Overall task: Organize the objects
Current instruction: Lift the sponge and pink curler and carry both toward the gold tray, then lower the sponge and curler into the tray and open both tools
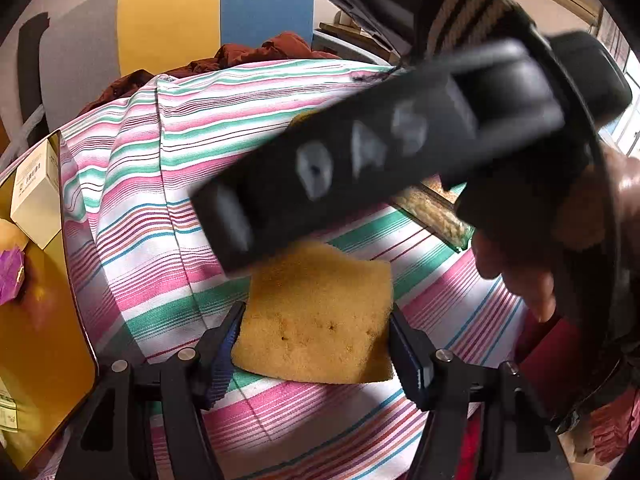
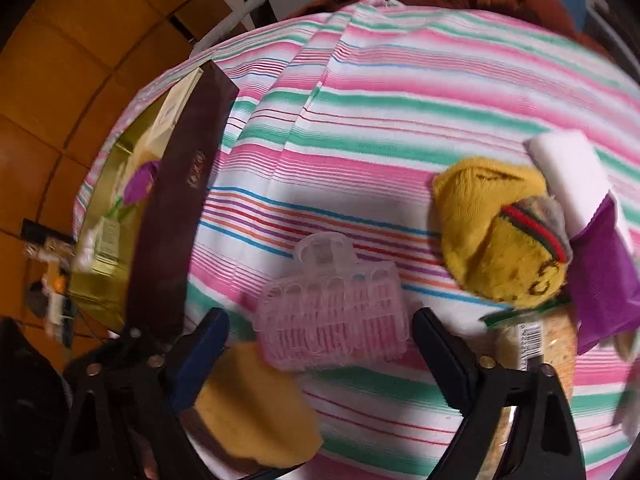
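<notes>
Striped cloth (image 2: 360, 92), pink, green and white with thin blue, orange and red lines: covers the whole work surface in both views. Gold tray (image 1: 44, 340), at the left edge of the cloth: holds a cream box (image 1: 34, 188) with small print too fine to read and a purple wrapper (image 1: 10, 276). Dark maroon lid (image 2: 180, 184) with a small gold emblem, unreadable: leans at the tray edge. Yellow sponge (image 1: 320, 320), porous, roughly square: lies flat on the cloth between the fingers of the left gripper (image 1: 316, 344), jaws wide apart, sponge edges near or touching the pads, not squeezed. Yellow sock (image 2: 500, 232), red-green band, dark lettering illegible. Pink hair roller (image 2: 334, 316), translucent ribbed plastic: on the cloth ahead of the right gripper (image 2: 320, 340), fingers spread wide, clamping nothing. Packet barcode (image 2: 528, 344): digits blurred.
</notes>
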The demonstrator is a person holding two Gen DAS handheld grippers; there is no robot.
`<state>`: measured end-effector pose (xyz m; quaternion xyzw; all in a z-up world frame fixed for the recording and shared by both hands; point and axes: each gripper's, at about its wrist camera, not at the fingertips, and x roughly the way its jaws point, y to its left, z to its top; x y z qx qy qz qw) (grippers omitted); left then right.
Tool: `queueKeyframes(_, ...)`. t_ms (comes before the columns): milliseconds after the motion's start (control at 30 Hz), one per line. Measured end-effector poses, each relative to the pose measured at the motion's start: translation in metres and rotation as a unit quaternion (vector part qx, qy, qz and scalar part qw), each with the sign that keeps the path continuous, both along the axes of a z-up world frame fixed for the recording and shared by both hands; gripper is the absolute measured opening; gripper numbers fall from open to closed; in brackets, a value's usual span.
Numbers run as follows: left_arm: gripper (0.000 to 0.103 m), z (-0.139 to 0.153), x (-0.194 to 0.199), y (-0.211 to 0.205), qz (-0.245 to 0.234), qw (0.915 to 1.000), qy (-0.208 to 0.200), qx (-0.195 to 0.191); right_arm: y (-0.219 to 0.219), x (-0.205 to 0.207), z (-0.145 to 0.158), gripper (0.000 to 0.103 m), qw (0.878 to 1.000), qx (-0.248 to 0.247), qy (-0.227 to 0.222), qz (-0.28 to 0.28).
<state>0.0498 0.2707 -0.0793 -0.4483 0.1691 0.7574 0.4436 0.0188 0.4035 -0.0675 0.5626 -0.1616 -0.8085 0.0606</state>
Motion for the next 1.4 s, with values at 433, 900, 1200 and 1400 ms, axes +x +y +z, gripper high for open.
queueKeyframes(433, 0.068, 0.042, 0.015, -0.031, -0.027, 0.9974, 0.03, 0.059, 0.012, 0.018, 0.041, 0.071, 0.996, -0.037, 0.073, -0.041)
queueKeyframes(900, 0.068, 0.111, -0.036, -0.162, 0.186, 0.9725, 0.048, 0.132, -0.055, 0.017, 0.09, 0.071, 0.988, -0.042, 0.149, -0.011)
queueKeyframes(1200, 0.069, 0.102, -0.109, -0.24, 0.326, 0.9354, 0.063, 0.121, -0.14, 0.003, 0.091, 0.071, 0.985, 0.005, 0.154, 0.076)
queueKeyframes(1400, 0.074, 0.097, -0.139, -0.239, 0.352, 0.9269, 0.08, 0.103, -0.161, -0.01, 0.077, 0.072, 0.987, 0.014, 0.137, 0.077)
